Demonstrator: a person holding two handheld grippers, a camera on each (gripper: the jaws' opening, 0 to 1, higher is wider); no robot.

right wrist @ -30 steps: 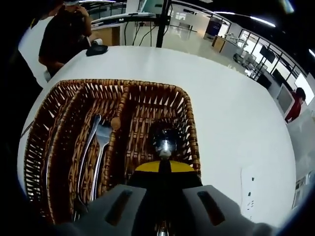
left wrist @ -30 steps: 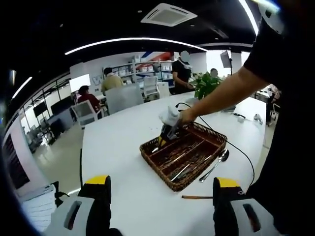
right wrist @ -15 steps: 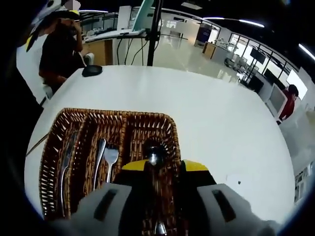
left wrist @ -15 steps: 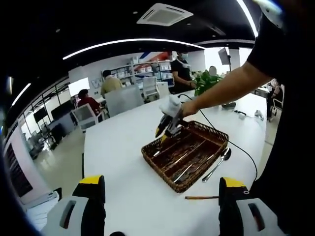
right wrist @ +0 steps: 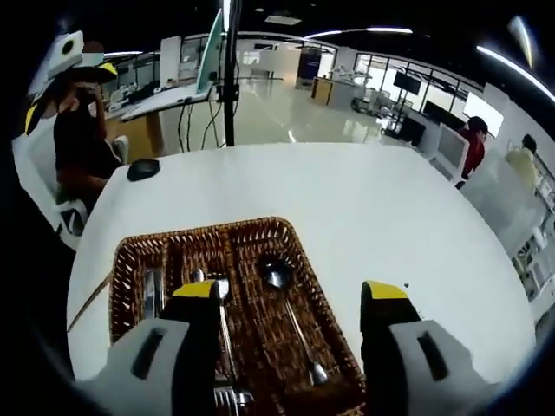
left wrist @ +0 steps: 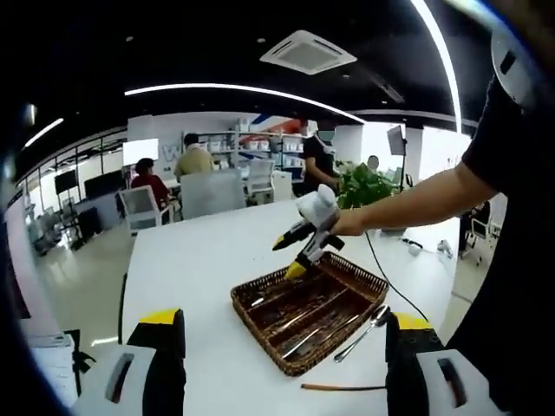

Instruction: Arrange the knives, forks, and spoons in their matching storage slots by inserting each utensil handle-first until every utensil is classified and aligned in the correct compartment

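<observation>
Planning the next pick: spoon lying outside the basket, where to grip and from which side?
Probably the spoon handle's mid-shaft, from above, jaws across it. It lies flat on the table against the wicker basket wall, so approach from the open side away from the basket.

My wicker tray (right wrist: 139,251) holds a spoon (right wrist: 290,312) lying flat in its right compartment, a fork (right wrist: 222,299) in the middle and a knife (right wrist: 149,290) in the left, while another spoon (left wrist: 364,322) lies just outside the tray.
</observation>
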